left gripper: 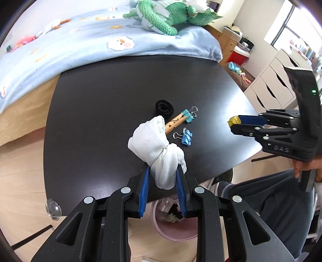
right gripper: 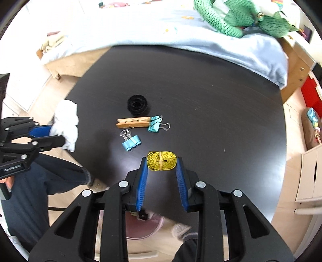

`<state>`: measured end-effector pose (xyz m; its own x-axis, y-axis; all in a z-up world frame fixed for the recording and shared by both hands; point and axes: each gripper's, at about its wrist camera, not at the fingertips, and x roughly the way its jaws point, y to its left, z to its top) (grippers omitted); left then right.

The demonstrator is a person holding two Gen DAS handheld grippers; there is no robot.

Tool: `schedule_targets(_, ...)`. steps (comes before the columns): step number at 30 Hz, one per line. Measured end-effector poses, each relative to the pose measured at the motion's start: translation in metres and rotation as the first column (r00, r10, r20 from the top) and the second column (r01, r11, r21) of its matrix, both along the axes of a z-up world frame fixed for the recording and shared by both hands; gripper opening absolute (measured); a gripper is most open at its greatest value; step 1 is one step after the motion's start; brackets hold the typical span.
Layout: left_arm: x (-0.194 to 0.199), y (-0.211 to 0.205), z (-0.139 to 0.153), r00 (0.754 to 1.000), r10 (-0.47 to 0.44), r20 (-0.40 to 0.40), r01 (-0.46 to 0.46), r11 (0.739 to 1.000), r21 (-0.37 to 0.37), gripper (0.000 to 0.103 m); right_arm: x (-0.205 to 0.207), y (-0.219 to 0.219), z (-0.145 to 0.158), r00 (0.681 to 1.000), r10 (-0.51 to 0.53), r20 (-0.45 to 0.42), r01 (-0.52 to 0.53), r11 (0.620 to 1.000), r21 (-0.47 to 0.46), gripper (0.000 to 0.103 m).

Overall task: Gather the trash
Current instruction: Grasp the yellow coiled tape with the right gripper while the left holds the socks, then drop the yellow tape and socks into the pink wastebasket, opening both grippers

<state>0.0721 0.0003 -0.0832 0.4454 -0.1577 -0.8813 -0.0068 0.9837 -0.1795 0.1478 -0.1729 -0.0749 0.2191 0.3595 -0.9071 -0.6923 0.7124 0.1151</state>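
Black right gripper (left gripper: 233, 123) body embossed "DAS", clamping yellow tape roll (right gripper: 162, 160)

A hair tie (right gripper: 138, 106) lies on the table (right gripper: 211, 104) behind a clothespin (right gripper: 132, 122). Two binder clips (right gripper: 131, 142) sit by the clothespin. A bin (left gripper: 177, 227) stands below the table's near edge.

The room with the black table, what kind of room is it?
Probably a bedroom. A bed with a light blue blanket stands right behind the black table, a green knitted soft toy lies on it, and white drawers stand nearby.
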Motion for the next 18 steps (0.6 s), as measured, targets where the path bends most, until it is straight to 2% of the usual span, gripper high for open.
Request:
schedule_targets(9, -0.034, -0.021, 0.023, 0.998, -0.047, 0.05, 0.046, 0.998, 0.03, 0.025, -0.059, -0.026, 0.038, 0.998, -0.019, 0.057, 0.015, 0.997, 0.077, 0.028)
schedule_targets(18, -0.066, -0.04, 0.031, 0.994, -0.083, 0.072, 0.081, 0.996, 0.027, 0.025, -0.102, -0.045, 0.045, 0.998, -0.024, 0.054, 0.017, 0.993, 0.114, 0.028)
